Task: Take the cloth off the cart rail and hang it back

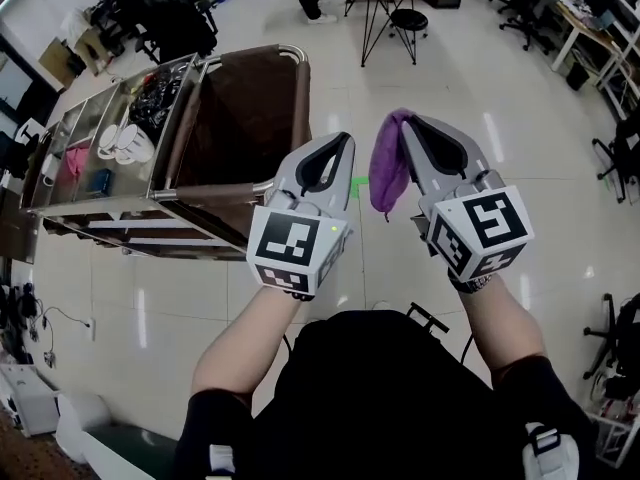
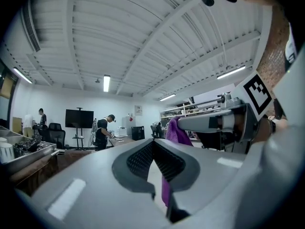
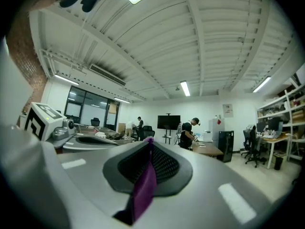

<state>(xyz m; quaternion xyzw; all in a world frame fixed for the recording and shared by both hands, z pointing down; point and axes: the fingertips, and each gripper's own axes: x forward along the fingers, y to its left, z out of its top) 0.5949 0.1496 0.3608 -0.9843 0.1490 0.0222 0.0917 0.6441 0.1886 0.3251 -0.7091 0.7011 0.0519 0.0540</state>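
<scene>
Currently pinches the purple cloth (image 1: 388,168) in the right gripper (image 1: 402,120), aloft just right of the cart (image 1: 120,208), clear of its rail (image 1: 301,98); holds the left gripper (image 1: 347,139) closed on nothing. Risks losing it from so thin a pinch, or letting it slide off the rail if draped unevenly.
</scene>
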